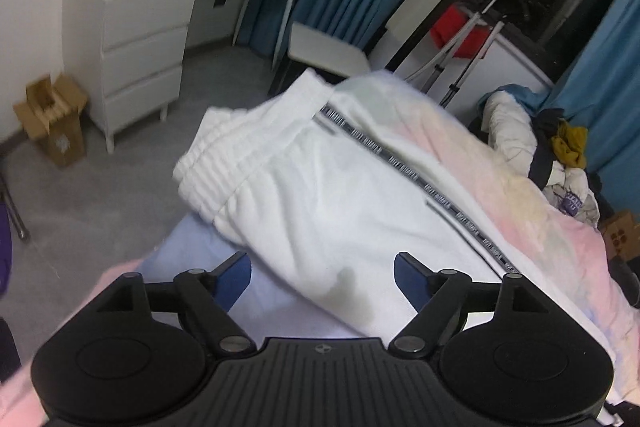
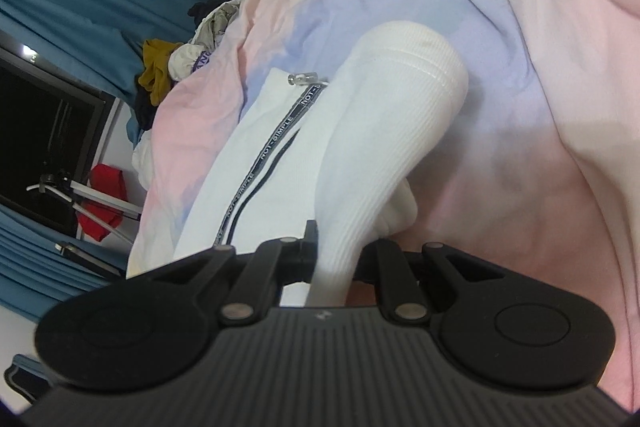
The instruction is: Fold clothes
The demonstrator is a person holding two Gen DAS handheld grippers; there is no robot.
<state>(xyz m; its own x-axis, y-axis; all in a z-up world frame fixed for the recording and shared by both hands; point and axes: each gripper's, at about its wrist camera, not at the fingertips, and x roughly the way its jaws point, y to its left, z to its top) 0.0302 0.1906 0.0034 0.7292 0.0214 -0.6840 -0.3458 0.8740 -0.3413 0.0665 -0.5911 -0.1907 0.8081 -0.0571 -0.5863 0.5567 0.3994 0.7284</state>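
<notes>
Lying lengthwise on the bed [image 1: 552, 227], white trousers [image 1: 320, 195] running away from the released left gripper [image 1: 322, 277], cuff end pinched in the clenched right gripper [image 2: 336, 251].

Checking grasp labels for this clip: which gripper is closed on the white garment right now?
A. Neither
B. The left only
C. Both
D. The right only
D: the right gripper has its fingers pinched on the ribbed white garment, while the left gripper is spread wide over the fabric, its blue fingers holding nothing.
</notes>
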